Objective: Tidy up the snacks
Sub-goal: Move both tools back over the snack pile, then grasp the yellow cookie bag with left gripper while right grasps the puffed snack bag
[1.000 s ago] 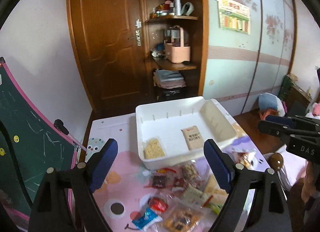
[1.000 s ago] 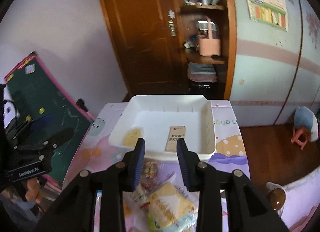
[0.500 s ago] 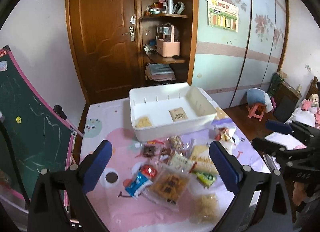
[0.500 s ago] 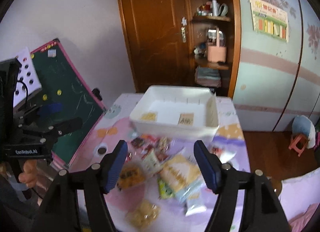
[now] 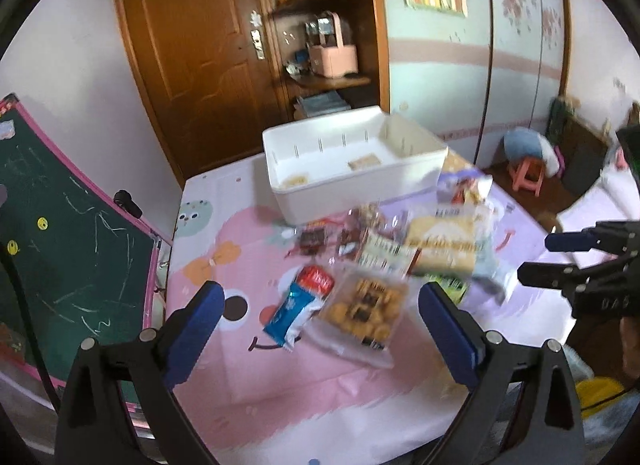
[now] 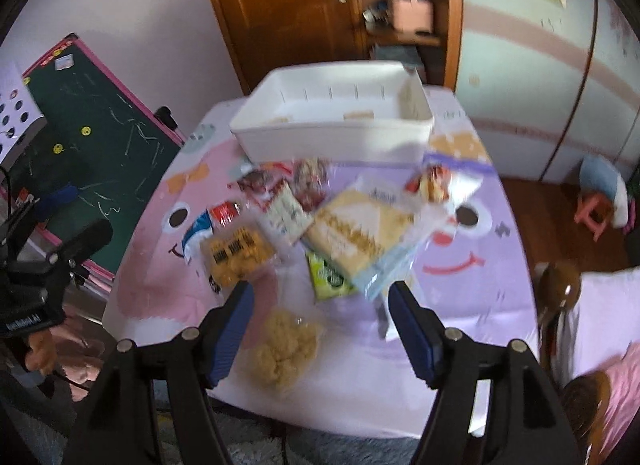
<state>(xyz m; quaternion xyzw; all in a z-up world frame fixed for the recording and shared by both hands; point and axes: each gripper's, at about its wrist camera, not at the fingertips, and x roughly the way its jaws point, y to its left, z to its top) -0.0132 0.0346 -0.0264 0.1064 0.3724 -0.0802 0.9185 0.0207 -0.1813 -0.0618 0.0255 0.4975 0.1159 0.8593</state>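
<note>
A white bin (image 5: 352,169) stands at the far side of the table and holds two small snack packs; it also shows in the right wrist view (image 6: 336,125). Several snack packs lie in a pile before it: a cookie bag (image 5: 366,305), a blue-and-red pack (image 5: 298,303), a large cracker bag (image 6: 356,233), a green pack (image 6: 328,275) and a puffed-snack bag (image 6: 284,345). My left gripper (image 5: 320,321) is open and empty above the cookie bag. My right gripper (image 6: 322,323) is open and empty above the puffed-snack bag.
The table wears a pink and purple cartoon cloth (image 5: 248,249). A green chalkboard (image 5: 52,233) leans at the left. A wooden door and shelves (image 5: 224,45) stand behind. A pink stool (image 5: 528,179) is on the floor at right.
Both grippers have pulled back from the bin and lowered toward the snack pile. The right gripper's jaws, narrow a second ago, have opened wide.
</note>
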